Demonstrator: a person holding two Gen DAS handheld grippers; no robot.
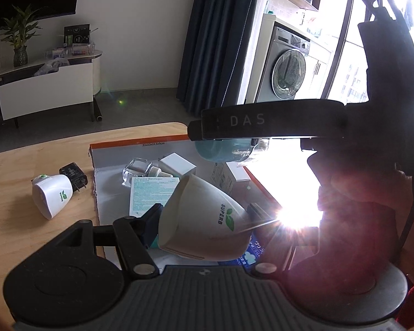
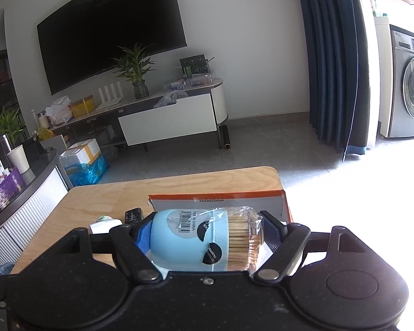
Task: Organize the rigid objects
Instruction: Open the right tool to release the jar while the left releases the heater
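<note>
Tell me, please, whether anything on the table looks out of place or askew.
Nothing looks spilled or damaged. Two items remain outside the orange-rimmed box: a white Superb device lying on its side on the wooden table, touching a black plug adapter. Inside the box, a glass bottle also lies on its side.

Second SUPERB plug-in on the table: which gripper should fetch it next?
Neither yet: left gripper grips a SUPERB unit, right gripper a toothpick jar. Probably left, after unloading; the second unit lies on its side.
</note>
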